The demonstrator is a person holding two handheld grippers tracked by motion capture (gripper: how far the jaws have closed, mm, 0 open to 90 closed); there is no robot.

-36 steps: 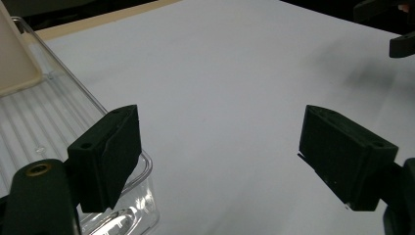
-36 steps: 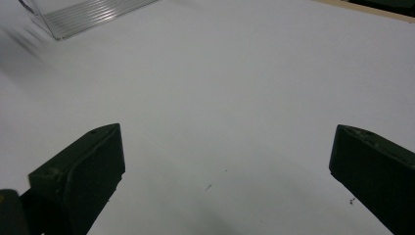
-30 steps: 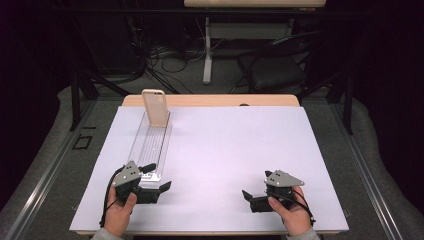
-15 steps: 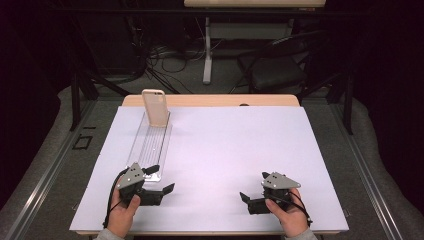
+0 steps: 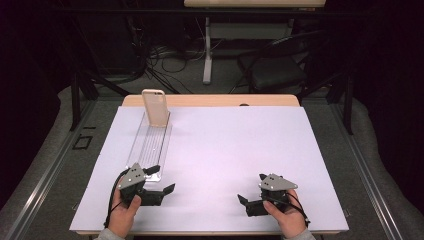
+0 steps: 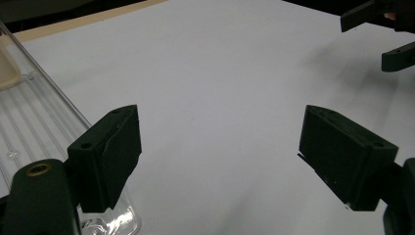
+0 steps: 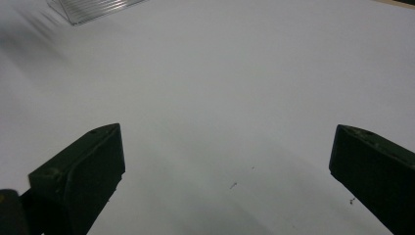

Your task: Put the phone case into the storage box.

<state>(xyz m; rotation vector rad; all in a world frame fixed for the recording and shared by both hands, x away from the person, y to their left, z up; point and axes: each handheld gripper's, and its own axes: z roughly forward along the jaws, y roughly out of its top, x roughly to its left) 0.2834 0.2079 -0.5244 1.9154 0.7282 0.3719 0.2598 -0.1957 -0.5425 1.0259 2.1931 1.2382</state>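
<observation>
A clear ribbed plastic tray [image 5: 152, 142] lies lengthwise on the left of the white sheet [image 5: 235, 140]. At its far end stands a beige phone-like slab [image 5: 155, 107], upright. My left gripper [image 5: 162, 179] rests by the tray's near end, open and pointing right with nothing between its fingers. In the left gripper view the left gripper [image 6: 220, 147] has the tray [image 6: 29, 122] beside its left jaw. My right gripper [image 5: 250, 187] sits at the near right, open and empty, pointing left. The right gripper view has the right gripper [image 7: 225, 161] over bare sheet.
The sheet covers a wooden table whose far edge [image 5: 210, 100] shows beyond it. Behind the table are a dark floor with cables and a chair [image 5: 275, 70]. The other hand's gripper [image 6: 386, 34] shows far off in the left gripper view.
My right gripper has drifted slightly to the left. The left gripper and the tray have stayed where they were.
</observation>
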